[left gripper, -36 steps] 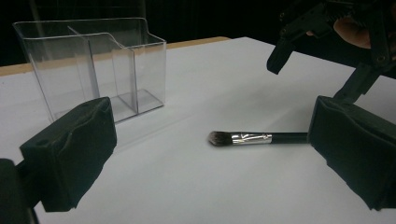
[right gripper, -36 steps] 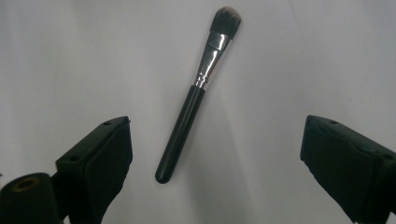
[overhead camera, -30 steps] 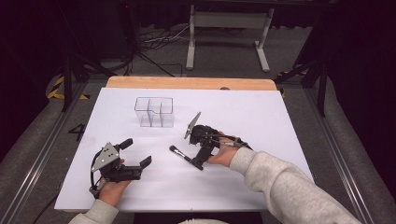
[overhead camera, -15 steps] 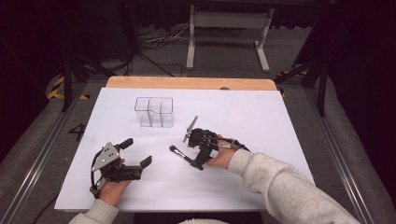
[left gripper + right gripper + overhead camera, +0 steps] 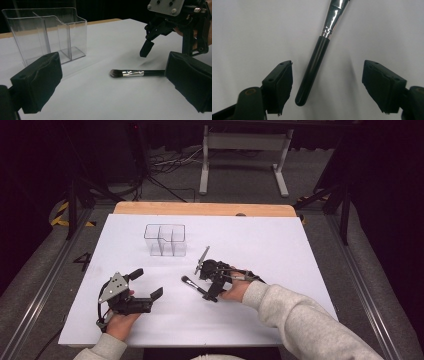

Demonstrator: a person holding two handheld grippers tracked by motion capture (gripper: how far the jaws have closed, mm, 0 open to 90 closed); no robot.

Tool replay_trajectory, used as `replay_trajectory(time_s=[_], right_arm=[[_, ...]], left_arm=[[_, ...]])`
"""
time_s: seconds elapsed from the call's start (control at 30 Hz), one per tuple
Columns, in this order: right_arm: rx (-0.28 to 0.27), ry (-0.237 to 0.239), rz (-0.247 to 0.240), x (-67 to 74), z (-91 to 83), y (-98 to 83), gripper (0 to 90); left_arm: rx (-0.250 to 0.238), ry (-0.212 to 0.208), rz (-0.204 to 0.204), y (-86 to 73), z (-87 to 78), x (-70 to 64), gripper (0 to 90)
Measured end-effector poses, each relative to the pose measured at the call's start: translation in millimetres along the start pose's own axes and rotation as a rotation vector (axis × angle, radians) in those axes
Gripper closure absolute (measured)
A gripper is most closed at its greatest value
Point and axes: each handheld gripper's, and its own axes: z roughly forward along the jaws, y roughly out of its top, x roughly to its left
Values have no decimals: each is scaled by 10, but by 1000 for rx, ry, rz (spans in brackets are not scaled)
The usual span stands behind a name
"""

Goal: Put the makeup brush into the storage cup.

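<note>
R hand (image 5: 235, 290) lay low on the sheet (image 5: 280, 250), forearm coming in from bottom right, sleeve grey. R gripper (image 5: 209, 281) pointed down and toward the person's left, over the brush (image 5: 192, 285). Its jaws had just been closing but stood apart w/ pads off the handle; in the right gripper view the black handle end sat between them, nearer one pad, touching neither.

L hand (image 5: 120, 322) rested near the sheet's front left corner, L gripper (image 5: 148, 282) roughly level, aimed toward the brush and R gripper. Jaws wide apart, nothing between the pads.

Brush lay flat on the sheet, front of centre, well apart from the clear box (image 5: 165, 240) behind it. Long axis ran diagonal in the high view: bristles up-left toward the box side, handle end down-right under R gripper. In the left gripper view it lay almost crosswise, bristle tip (image 5: 114, 73) left, ferrule mid, handle right, passing behind that gripper's right-hand pad.
</note>
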Motion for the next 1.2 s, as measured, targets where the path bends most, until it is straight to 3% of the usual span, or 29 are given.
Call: replay_trajectory(time_s=[0.37,0.7,1.2], right_arm=[[20,-2,-17,-4,52,3,363],[45,-8,-2,-6,71,5,447],[58,-12,-15,11,80,30,651]], left_arm=[[-1,1,2,1,2,2,18],[0,2,5,1,1,8,17],[-2,6,2,1,-1,7,15]])
